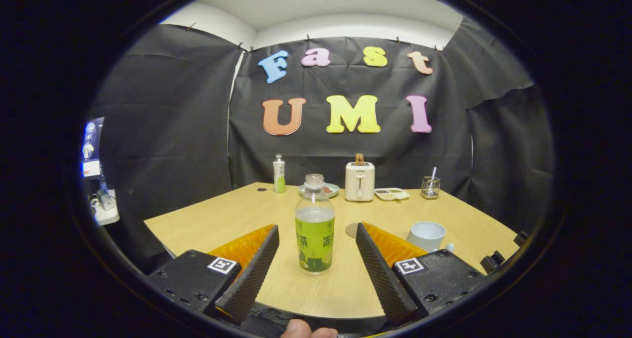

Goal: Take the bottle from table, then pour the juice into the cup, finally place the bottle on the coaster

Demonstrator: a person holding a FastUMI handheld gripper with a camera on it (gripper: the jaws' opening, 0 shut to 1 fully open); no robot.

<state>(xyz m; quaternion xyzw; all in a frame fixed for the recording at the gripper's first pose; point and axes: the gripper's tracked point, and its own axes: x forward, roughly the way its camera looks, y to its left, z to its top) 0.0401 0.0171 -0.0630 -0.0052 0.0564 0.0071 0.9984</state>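
Gripper (316, 244) fingers spread wide, gripping nothing. Juice bottle (314, 224) stands upright between fingertips near tabletop (222, 219) front edge, long axis vertical, untouched. Coaster (351, 229) just behind bottle; cup (426, 236) beyond right finger. Toaster (359, 180) at far edge.

The right finger (382, 271) covered part of the coaster (351, 229) and the cup's (426, 236) lower side. The contents of the tray (391, 194) and holder (430, 187) at the worktop's (222, 219) far edge were too small to tell.
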